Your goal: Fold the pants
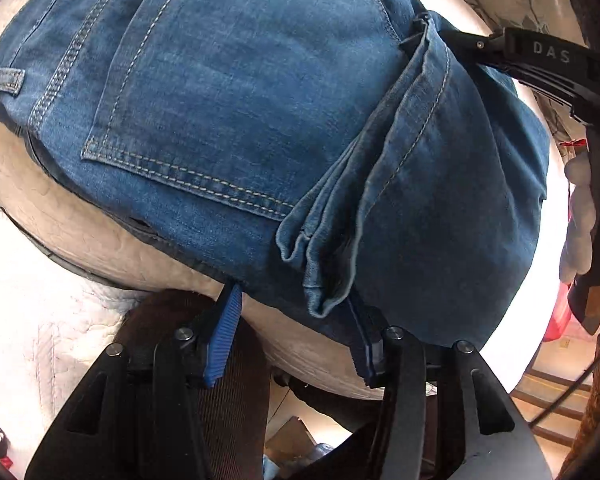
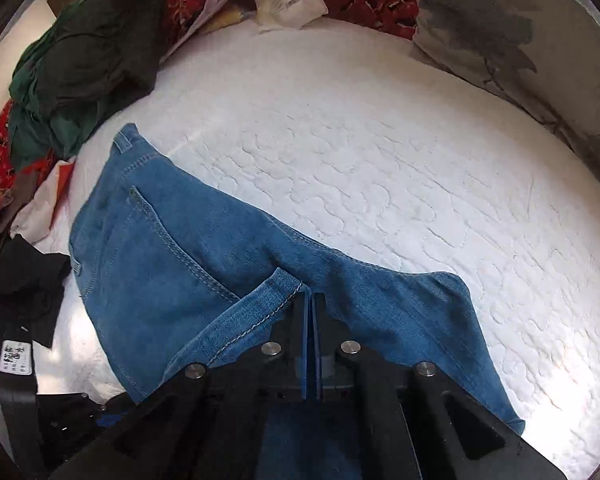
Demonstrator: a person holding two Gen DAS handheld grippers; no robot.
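From my left tongs (image 1: 296,340), standing partly open, the folded blue jeans (image 1: 236,92) lie just ahead on the white quilted mattress (image 1: 60,216), hem edges between the pads, ungripped. My right tongs (image 2: 310,300) are fully closed; the jeans' (image 2: 148,264) hem (image 2: 260,300) lies against their left side.

White letters "DAS" show at two o'clock in the left wrist view, printed on the black body of the right tongs (image 1: 432,26). Over in the right wrist view, at eight o'clock, a small white label (image 2: 15,356) on a black device carries dark print, too tiny to read.
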